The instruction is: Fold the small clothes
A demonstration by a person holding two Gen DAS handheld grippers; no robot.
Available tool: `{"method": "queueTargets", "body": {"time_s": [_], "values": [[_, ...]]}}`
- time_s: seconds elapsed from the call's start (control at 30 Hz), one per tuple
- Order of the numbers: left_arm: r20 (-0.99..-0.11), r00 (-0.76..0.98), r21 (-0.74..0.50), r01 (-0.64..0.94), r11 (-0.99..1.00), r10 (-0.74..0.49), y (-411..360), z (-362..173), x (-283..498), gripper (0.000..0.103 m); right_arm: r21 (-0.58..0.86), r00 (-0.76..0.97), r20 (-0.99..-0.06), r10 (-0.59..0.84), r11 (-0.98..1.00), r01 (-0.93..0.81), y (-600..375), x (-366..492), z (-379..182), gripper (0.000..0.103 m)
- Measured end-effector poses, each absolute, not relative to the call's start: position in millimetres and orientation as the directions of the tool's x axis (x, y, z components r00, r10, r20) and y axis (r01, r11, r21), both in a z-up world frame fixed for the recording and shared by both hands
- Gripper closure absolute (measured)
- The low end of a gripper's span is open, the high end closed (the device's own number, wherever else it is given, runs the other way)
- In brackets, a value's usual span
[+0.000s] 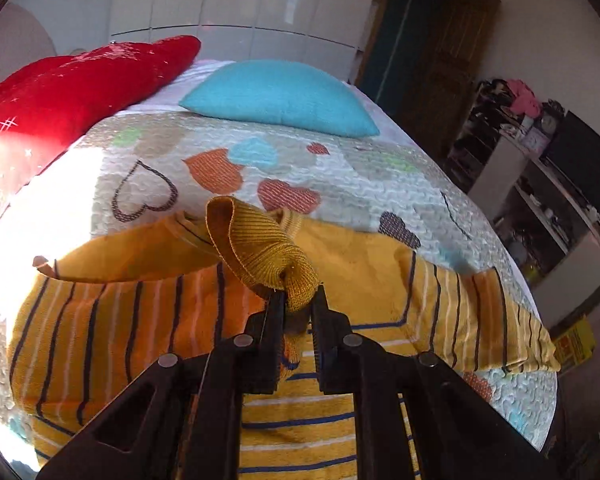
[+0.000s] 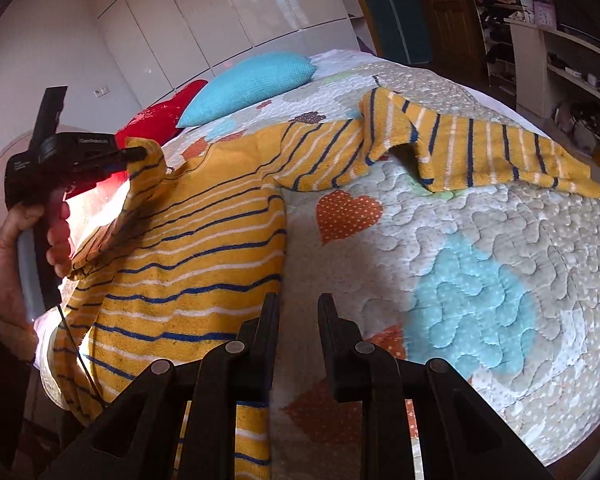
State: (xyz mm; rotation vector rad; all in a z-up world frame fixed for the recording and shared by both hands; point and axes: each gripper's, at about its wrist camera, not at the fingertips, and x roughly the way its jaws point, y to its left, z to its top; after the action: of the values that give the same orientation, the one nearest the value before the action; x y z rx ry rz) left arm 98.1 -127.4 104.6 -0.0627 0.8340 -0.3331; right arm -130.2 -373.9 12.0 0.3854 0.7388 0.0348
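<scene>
My left jaws (image 1: 298, 300) pinch the sweater's ribbed cuff (image 1: 260, 244), right jaws (image 2: 298, 312) slightly apart, empty; that shallow bite could slip mid-fold.

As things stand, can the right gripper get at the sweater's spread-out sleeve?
Probably yes. The right gripper is empty, jaws apart, over bare quilt; the sleeve lies flat beyond it, nothing between. The left gripper pinches the other cuff.

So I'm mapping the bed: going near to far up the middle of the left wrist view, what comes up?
left gripper → ribbed cuff → red heart patch → turquoise pillow → white wardrobe
</scene>
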Motion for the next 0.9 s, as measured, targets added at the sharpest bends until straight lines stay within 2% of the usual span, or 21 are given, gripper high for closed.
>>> {"method": "queueTargets", "body": {"time_s": [0.1,0.17,0.23,0.3,0.4,0.5,0.57,0.67,0.77,0.8,0.83,0.87,0.9], "values": [[-0.787,0.548,-0.111,0.325,0.939,-0.283,-172.2,70.0,95.2,0.084,0.362,0.746,-0.649,0.151,0.923,0.128,-386.2,-133.9,12.0,0.081],[-0.808,0.494,-0.148,0.355,0.923,-0.32,-176.3,61.9,85.0,0.083,0.357,0.752,-0.644,0.14,0.925,0.134,-389.1,-135.2,15.1,0.081],[-0.805,0.467,-0.199,0.371,0.907,-0.368,-167.0,65.1,72.6,0.075,0.344,0.756,-0.641,0.135,0.93,0.126,-387.5,-132.6,18.9,0.081],[-0.784,0.484,-0.227,0.361,0.905,-0.389,-147.3,75.8,54.5,0.044,0.341,0.757,-0.637,0.149,0.934,0.103,-381.0,-125.5,23.0,0.081],[-0.739,0.557,-0.223,0.327,0.918,-0.378,-112.5,93.2,24.6,0.03,0.349,0.751,-0.631,0.195,0.936,0.05,-363.2,-104.5,28.4,0.077],[-0.738,0.621,-0.132,0.249,0.959,-0.263,-78.8,102.6,-1.1,0.027,0.37,0.745,-0.617,0.253,0.929,-0.009,-341.7,-71.7,34.3,0.058],[-0.731,0.645,-0.115,0.206,0.972,-0.223,-55.1,104.8,-15.8,0.026,0.409,0.751,-0.593,0.29,0.912,-0.029,-330.7,-45.0,37.8,0.041],[-0.735,0.641,-0.164,0.148,0.975,-0.221,-19.9,98.9,-34.4,0.022,0.472,0.751,-0.578,0.321,0.881,-0.013,-319.4,3.1,39.2,0.039],[-0.754,0.612,-0.235,0.088,0.968,-0.238,11.9,86.5,-48.1,0.022,0.493,0.712,-0.622,0.326,0.87,0.031,-305.5,55.2,29.6,0.04],[-0.76,0.605,-0.252,0.063,0.966,-0.238,21.5,82.4,-51.4,0.022,0.479,0.694,-0.651,0.308,0.876,0.06,-301.5,69.7,23.6,0.043],[-0.763,0.6,-0.269,0.042,0.962,-0.24,30.5,78.9,-54.8,0.022,0.474,0.675,-0.674,0.301,0.876,0.083,-299.3,83.9,17.2,0.074],[-0.765,0.597,-0.284,0.025,0.958,-0.242,38.8,76.3,-58.2,0.022,0.488,0.649,-0.691,0.318,0.868,0.094,-298.1,93.3,9.8,0.097],[-0.766,0.594,-0.296,0.01,0.955,-0.244,46.0,74.0,-61.2,0.022,0.511,0.633,-0.697,0.338,0.853,0.107,-299.3,98.2,5.0,0.097]]}}
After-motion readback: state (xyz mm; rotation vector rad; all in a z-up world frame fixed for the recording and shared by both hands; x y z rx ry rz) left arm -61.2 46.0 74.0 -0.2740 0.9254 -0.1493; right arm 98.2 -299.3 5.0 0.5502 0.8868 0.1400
